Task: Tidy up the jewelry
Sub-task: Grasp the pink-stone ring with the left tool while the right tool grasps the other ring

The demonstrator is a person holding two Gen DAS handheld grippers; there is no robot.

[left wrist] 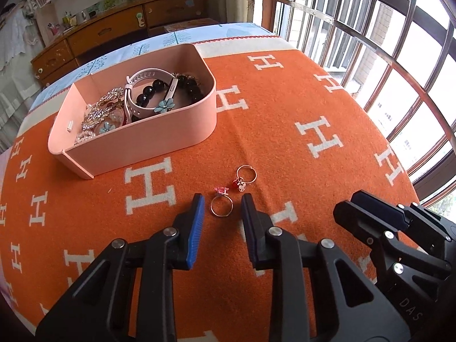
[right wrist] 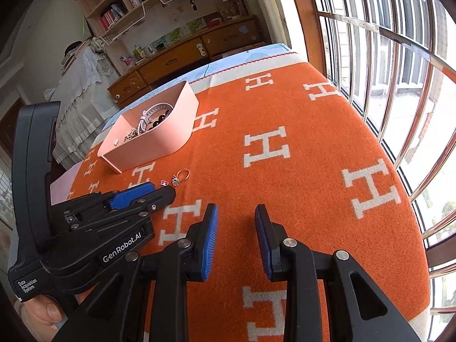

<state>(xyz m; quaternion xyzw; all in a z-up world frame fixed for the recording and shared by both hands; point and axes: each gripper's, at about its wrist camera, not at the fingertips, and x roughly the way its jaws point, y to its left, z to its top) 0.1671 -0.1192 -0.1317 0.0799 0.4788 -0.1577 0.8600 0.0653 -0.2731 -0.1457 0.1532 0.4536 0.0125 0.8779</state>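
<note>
A ring with a pink stone [left wrist: 221, 205] lies on the orange blanket between the open jaws of my left gripper [left wrist: 223, 205]. A gold ring with a red and white charm [left wrist: 244, 177] lies just beyond it. Both rings show small in the right wrist view, the pink one [right wrist: 164, 182] and the gold one [right wrist: 181, 176], ahead of the left gripper [right wrist: 159, 191]. A pink box [left wrist: 159, 134] holds a watch [left wrist: 144, 85], black beads [left wrist: 188, 84] and pearls; it also shows in the right wrist view [right wrist: 159, 139]. My right gripper [right wrist: 236, 216] is open and empty over the blanket.
The orange blanket with white H letters [left wrist: 313, 131] covers the table. A barred window [left wrist: 384, 42] runs along the right. A wooden dresser [left wrist: 114, 25] and shelves stand behind the table. The right gripper [left wrist: 370, 213] sits right of the left one.
</note>
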